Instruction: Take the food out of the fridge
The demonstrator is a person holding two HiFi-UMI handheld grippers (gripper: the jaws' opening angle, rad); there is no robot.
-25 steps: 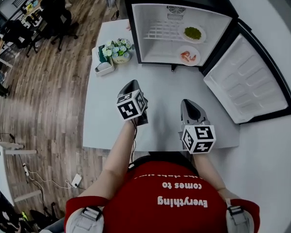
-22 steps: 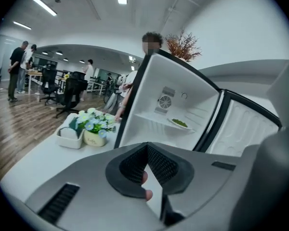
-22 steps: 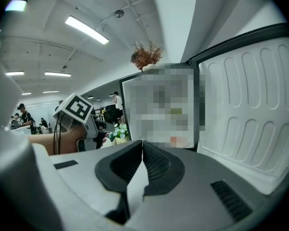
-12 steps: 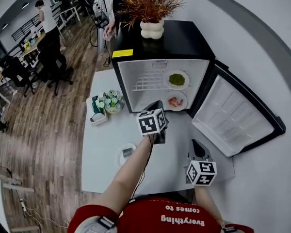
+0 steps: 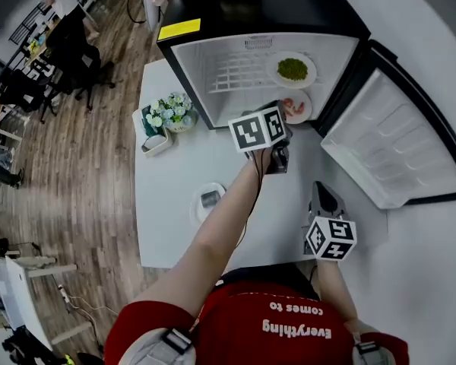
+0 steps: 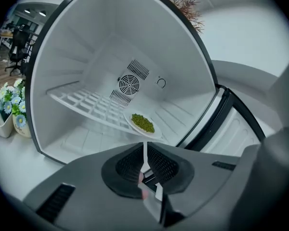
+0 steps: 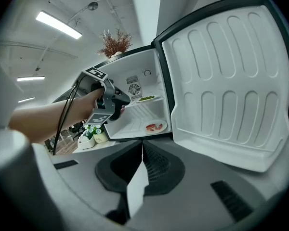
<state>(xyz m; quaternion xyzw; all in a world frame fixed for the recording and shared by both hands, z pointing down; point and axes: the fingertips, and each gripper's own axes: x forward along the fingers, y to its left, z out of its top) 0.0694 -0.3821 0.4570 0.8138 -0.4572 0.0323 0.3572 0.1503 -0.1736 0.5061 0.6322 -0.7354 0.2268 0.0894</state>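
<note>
1. Left gripper view: the left gripper (image 6: 144, 150) has its jaws pressed together, with only a thin slit between them and nothing gripped. Past the tips sits the plate of green food (image 6: 143, 123), at the right end of the wire shelf (image 6: 91, 105) inside the fridge (image 6: 62, 61).
2. Right gripper view: the right gripper (image 7: 142, 150) is likewise clenched and empty, low over the table and aimed at the open fridge. This view shows the plate of pink food (image 7: 155, 127) on the fridge floor under the shelf. The left gripper view hides that spot behind its own jaws.
3. The head view alone gives the layout. The left gripper is held out at the fridge's open front, near the pink plate. The right gripper is back by the table's near right corner, well apart from the left one.
4. The fridge door (image 7: 221, 81) is swung wide to the right, so the opening is unobstructed. The green plate lies close to the fridge's right wall, and the shelf's front edge runs above the pink plate.
5. On the table (image 5: 175, 173), a pot of flowers (image 5: 167, 112), a white tray (image 5: 156, 144) and a small white dish (image 5: 207, 201) stand on the left side. The stretch of table in front of the fridge is bare.
</note>
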